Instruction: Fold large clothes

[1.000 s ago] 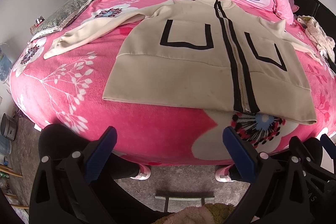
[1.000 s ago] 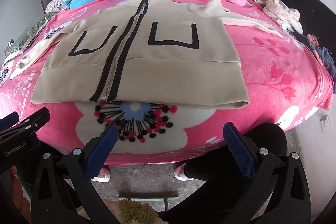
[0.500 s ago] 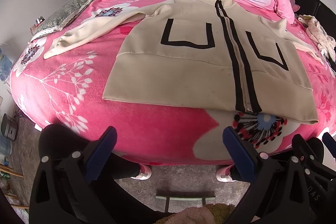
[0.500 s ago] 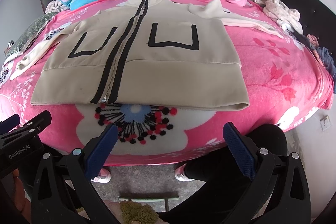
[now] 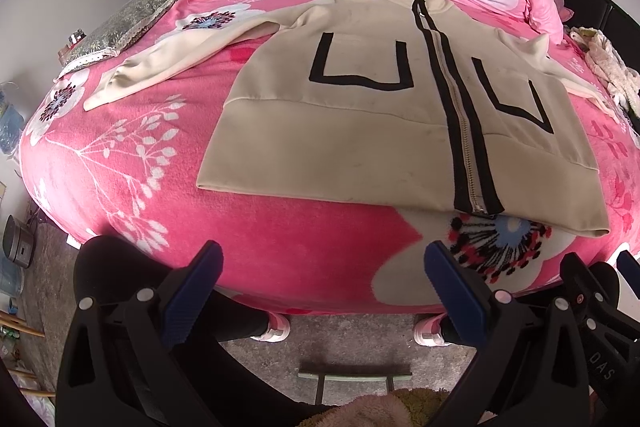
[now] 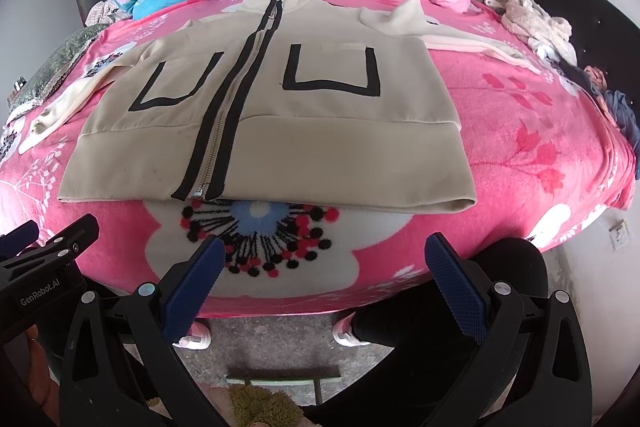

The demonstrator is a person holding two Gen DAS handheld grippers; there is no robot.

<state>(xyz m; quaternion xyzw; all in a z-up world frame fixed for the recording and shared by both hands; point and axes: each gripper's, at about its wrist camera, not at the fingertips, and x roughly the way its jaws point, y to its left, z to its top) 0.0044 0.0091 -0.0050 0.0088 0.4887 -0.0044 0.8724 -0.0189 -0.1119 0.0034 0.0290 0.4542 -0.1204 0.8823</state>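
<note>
A: Jacket (image 5: 360, 131) — where does it lie?
B: Flat on the fleecy pink bed (image 5: 120, 163), zipped, beige and smooth, with black U-shaped pocket outlines and sleeves spread.
A: And the tongs?
B: Left tongs (image 5: 320, 291) and right tongs (image 6: 322, 287) both gape, ribbed blue pads empty, short of the hem.

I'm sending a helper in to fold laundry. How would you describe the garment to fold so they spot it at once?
Look at the bed with the pink flowered blanket. Spread flat across its middle is a beige zip-up jacket, sleeves out to both sides. Unlike the crumpled clothes by the headboard, it has a black-edged zipper and two black U-shaped pocket outlines.
</note>
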